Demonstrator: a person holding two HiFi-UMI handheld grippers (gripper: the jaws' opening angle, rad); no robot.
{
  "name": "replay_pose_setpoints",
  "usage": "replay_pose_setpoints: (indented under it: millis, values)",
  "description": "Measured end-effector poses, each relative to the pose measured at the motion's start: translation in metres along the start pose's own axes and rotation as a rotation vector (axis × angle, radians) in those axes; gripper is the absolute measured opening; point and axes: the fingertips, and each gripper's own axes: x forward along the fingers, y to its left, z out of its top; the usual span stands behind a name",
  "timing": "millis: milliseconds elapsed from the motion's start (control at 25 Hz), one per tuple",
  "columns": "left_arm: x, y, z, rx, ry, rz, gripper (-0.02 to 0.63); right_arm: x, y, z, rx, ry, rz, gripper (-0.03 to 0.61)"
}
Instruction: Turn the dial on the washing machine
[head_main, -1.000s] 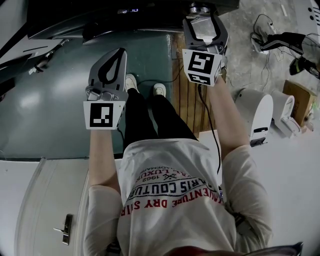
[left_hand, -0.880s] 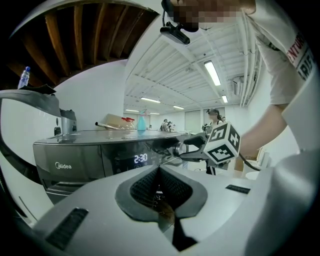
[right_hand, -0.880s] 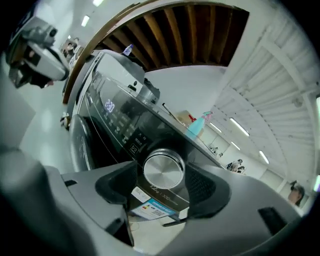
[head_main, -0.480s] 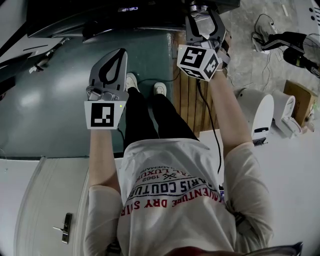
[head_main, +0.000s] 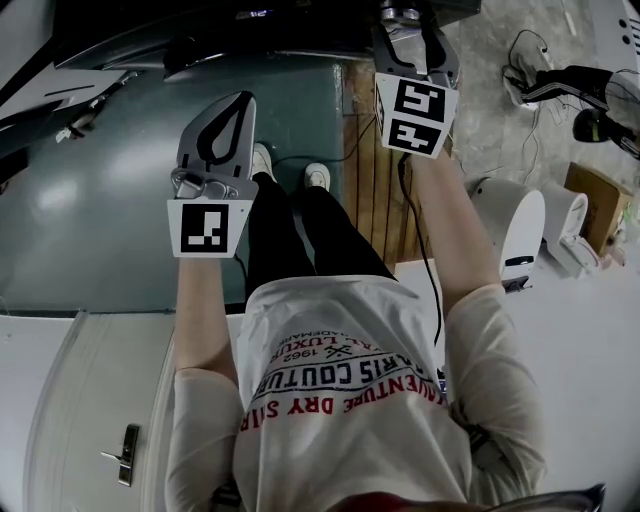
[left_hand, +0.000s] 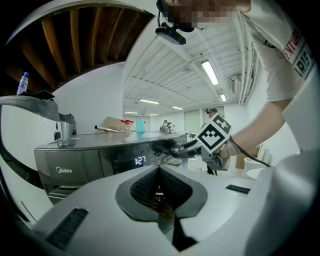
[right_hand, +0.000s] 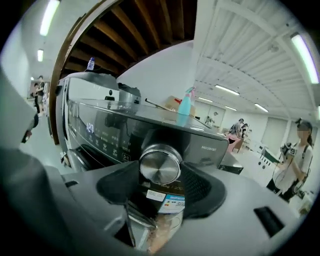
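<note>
**Fingers: L shut on nothing, R clamped on dial**

L gripper (head_main: 240, 100) hangs at approx 10 o'clock in head view, over the teal floor (head_main: 90, 210) and apart from the washing machine (left_hand: 75, 165). Its fingers (left_hand: 135, 192) meet at the tips w/ nothing between them. In L gripper view the machine front fills 9 o'clock. Its lit display (left_hand: 139, 161) reads 1:27, just left of centre.

The dial (right_hand: 160, 166) is round, brushed metal, on the control panel to the right of the display. It sits dead centre in R gripper view, and at 1 o'clock by the top edge in head view.

R gripper (head_main: 405, 20) is on the dial. Its fingers (right_hand: 202, 187) stand wide, one pad against each side of the knob.

A blue bottle (right_hand: 185, 106) stands on the machine top at 12 o'clock in R gripper view. A person (right_hand: 295, 160) stands far off at 3 o'clock.
</note>
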Motion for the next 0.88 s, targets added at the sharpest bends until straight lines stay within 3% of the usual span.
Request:
replay_pose_setpoints:
  millis: [120,360,480,680,880]
  values:
    - [0.001,0.001,0.002,0.003,-0.006,-0.001,0.015,0.001,-0.001,-0.002,0.028,0.001,-0.002,0.278]
    - [-0.001,0.002,0.006,-0.009,-0.015,0.020,0.015,-0.010,0.003,0.009,-0.070,-0.055,-0.032,0.278]
    - [-0.004,-0.003,0.019,-0.010,-0.026,0.012,0.015,-0.032,0.010,0.017,-0.066,-0.088,0.029,0.276]
    - [-0.013,-0.004,0.055,0.040,-0.065,-0.002,0.015,-0.072,0.022,0.039,-0.021,-0.128,0.145,0.189]
    - [-0.037,-0.013,0.093,0.027,-0.108,0.027,0.015,-0.119,0.022,0.060,0.007,-0.167,0.169,0.088]
